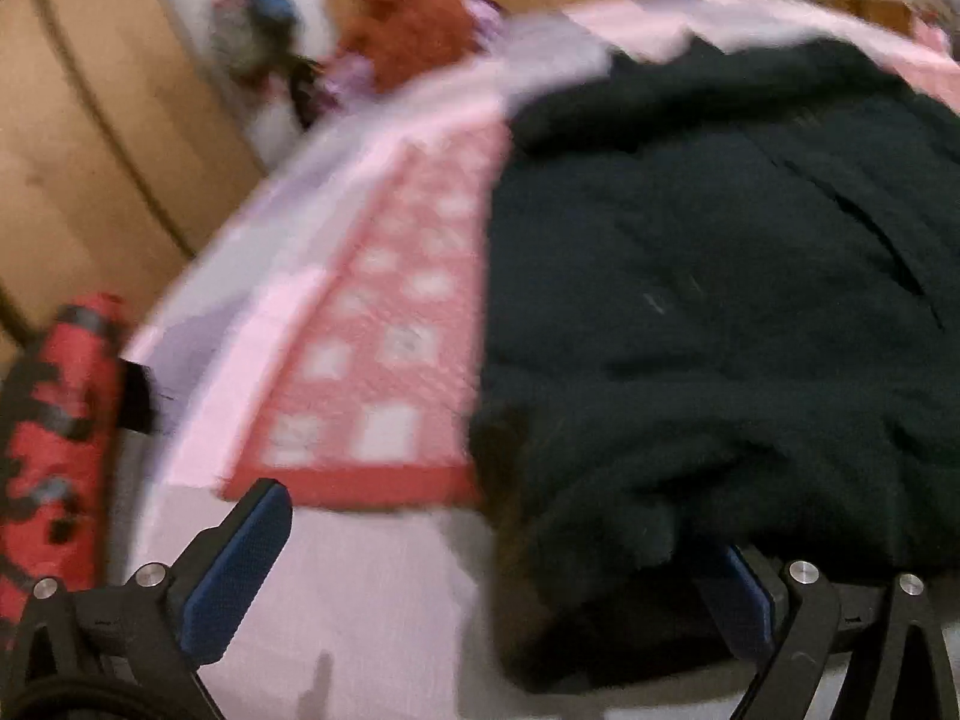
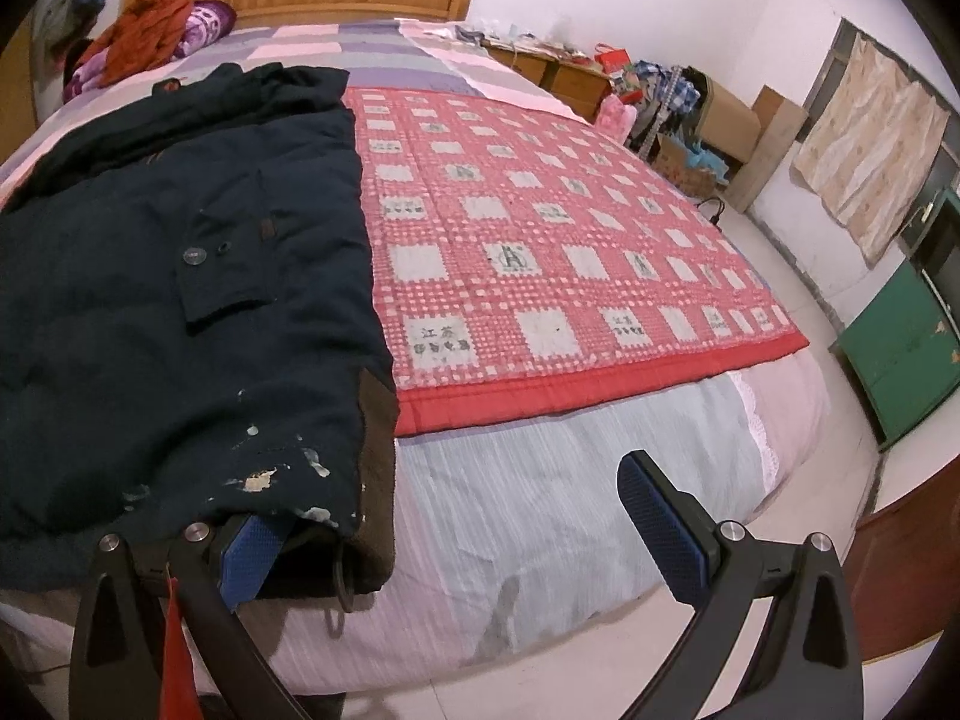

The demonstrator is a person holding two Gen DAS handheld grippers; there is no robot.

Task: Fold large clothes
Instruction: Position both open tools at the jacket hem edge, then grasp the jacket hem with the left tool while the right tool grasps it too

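Both grippers' fingers gape wide, empty, the dark coat's (image 2: 180, 300) hem draped over each inner finger.

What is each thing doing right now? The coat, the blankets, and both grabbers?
Dark coat: spread flat on the bed, not yet folded.
Red checked blanket: lying flat under the coat's edge.
Left gripper: open, at the coat's hem.
Right gripper: open, one finger under the hem.
Orange cloth: crumpled by the headboard.

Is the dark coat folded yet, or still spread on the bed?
Spread: the dark coat lies full length on the bed, pocket flap up, hem unfolded.
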